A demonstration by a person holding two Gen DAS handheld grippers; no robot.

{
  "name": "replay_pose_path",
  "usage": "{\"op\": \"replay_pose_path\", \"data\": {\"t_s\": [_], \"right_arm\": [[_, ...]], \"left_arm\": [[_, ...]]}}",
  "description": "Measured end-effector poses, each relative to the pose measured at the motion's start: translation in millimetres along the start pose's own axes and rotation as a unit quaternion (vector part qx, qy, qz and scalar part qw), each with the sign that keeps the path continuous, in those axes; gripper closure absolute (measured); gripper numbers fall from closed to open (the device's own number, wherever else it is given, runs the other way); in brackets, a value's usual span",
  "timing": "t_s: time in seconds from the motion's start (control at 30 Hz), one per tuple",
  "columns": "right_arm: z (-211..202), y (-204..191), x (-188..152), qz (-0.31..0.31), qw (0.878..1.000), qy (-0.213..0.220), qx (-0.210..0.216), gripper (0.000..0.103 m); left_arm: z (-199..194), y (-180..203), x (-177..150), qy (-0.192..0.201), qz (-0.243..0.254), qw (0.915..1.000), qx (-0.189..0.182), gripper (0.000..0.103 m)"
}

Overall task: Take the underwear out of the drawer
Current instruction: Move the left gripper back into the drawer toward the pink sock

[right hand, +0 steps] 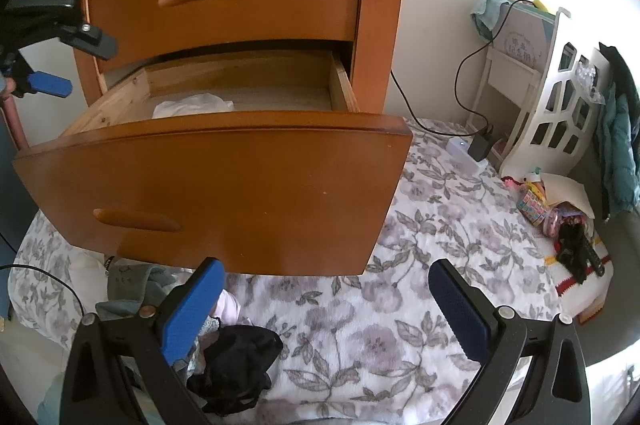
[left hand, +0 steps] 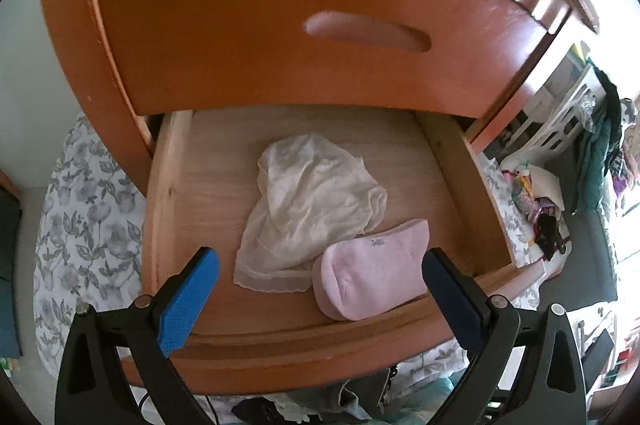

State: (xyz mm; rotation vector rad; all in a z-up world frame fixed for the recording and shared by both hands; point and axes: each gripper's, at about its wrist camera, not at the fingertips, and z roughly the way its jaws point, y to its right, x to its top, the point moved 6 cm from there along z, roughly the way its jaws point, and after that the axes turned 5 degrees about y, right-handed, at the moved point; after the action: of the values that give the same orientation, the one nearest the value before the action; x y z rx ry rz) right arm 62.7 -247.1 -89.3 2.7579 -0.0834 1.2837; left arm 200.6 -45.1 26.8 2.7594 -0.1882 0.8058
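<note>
The lower drawer [left hand: 168, 193] of a wooden nightstand is pulled out. Inside lie crumpled white underwear [left hand: 312, 209] and a folded pink piece [left hand: 372, 281] against the drawer's front wall. My left gripper [left hand: 320, 265] hovers open above the drawer front, its blue pads either side of both garments, touching neither. In the right wrist view the same drawer [right hand: 224, 185] shows from the front, with the white underwear [right hand: 192, 105] peeking out. My right gripper [right hand: 326, 285] is open and empty, low over the floral blanket in front of the drawer. The left gripper [right hand: 74, 67] appears at upper left.
A floral blanket [right hand: 420, 265] covers the floor. A pile of clothes, black [right hand: 236, 365], grey and pink, lies under my right gripper's left finger. The upper drawer [left hand: 280, 25] overhangs the open one. A charger [right hand: 480, 145], a white rack [right hand: 552, 105] and toys [right hand: 560, 217] sit to the right.
</note>
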Motion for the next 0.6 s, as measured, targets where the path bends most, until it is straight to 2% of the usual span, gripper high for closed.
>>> {"op": "replay_pose_path", "data": {"t_s": [0.17, 0.27, 0.4, 0.47, 0.6], "right_arm": [[3, 0, -2, 0.000, 1.000, -0.008, 0.000, 0.000], [4, 1, -2, 0.002, 1.000, -0.010, 0.001, 0.000], [7, 2, -3, 0.005, 1.000, -0.015, 0.001, 0.000], [8, 2, -3, 0.005, 1.000, -0.017, 0.001, 0.000], [9, 2, -4, 0.005, 1.000, -0.020, 0.000, 0.000]], "left_arm": [[24, -5, 1, -0.039, -0.018, 0.9990, 0.012, 0.002], [39, -5, 0, -0.065, -0.005, 0.9974, 0.028, 0.002], [57, 1, -6, -0.110, 0.002, 0.9939, 0.008, 0.005], [64, 3, -7, -0.125, 0.005, 0.9922, 0.006, 0.015], [77, 7, -12, -0.152, -0.002, 0.9883, -0.012, 0.017]]}}
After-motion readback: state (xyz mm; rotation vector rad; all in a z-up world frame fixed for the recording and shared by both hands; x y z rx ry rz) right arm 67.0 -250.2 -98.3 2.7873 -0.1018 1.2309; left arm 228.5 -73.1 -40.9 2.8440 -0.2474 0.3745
